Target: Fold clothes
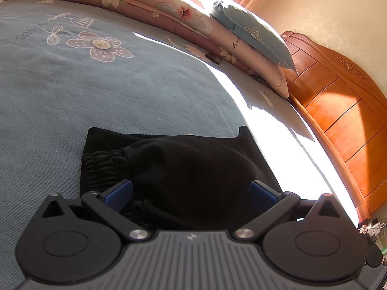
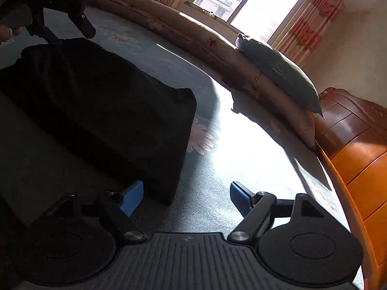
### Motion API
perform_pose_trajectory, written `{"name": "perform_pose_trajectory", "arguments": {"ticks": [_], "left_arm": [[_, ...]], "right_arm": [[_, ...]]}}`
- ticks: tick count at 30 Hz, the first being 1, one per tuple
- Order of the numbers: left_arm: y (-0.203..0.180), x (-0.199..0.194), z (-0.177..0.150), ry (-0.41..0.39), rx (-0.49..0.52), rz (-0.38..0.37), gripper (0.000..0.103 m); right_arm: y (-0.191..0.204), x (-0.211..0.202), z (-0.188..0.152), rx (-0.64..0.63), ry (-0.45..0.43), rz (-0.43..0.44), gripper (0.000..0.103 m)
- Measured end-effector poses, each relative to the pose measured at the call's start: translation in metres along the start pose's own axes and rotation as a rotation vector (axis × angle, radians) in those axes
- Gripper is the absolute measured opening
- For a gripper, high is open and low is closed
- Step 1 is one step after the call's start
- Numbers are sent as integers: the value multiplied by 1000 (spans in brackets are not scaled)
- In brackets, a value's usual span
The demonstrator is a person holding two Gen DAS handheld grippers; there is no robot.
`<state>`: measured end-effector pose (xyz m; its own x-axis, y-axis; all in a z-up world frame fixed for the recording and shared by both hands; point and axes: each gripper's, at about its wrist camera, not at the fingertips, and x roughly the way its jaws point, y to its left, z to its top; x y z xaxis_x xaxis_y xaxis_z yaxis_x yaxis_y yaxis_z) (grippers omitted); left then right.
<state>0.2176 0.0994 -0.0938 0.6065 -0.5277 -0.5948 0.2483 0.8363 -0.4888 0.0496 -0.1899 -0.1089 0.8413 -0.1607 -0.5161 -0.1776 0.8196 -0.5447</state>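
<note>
A pair of black trousers lies partly folded on a blue bedspread printed with flowers, the landmark for everything else here. The left gripper hangs low over the near end of the trousers, its blue-padded fingers spread wide on either side of a raised hump of black cloth, with an elastic cuff bunched just left of that hump; the pads appear to touch the fabric without clamping it. In the right wrist view the right gripper sits beside the garment's near corner, jaws apart, its left pad just beside the folded edge and its right pad over bare bedspread; it holds nothing. Across the garment in that same view, the left gripper stands at the far end of the trousers, a person's hand visible at its handle. Beyond the trousers, along the far edge of the bedspread, lies a rolled pink floral quilt with a pale blue pillow resting on it. To the right of the bedspread rises an orange wooden headboard, and strong sunlight from a window with red-patterned curtains falls across the bed.
</note>
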Motion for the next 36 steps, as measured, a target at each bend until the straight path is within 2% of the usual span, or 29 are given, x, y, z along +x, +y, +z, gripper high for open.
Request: {"name": "perform_pose_trajectory", "arguments": {"ticks": [3,7,13,17,20,25,32,36], "left_arm": [[2,-1,0,-1,-7,-10,102],[4,-2,1,1,-17,-20,102],[5,-2,1,1,-20,-25,102],[4,-1,2,3,-19,-22,102],[4,-1,2,3,-17,-21,102],[4,-1,2,5,-18,-23,102],[5,-1,2,5,-22,-28,102],[6,-2,2,6,-24,-30,102]], "right_arm": [[25,1,5,-142,-36,-56,82],[49,4,13,-274,-75,-82,88],[75,9,17,-411,-119,-135,88],[82,11,15,-499,-150,-174,92],[76,16,18,-494,-147,-179,97],[68,20,14,-522,-130,-218,100],[50,35,13,-505,-41,-234,100],[29,44,11,-414,38,-199,100]]}}
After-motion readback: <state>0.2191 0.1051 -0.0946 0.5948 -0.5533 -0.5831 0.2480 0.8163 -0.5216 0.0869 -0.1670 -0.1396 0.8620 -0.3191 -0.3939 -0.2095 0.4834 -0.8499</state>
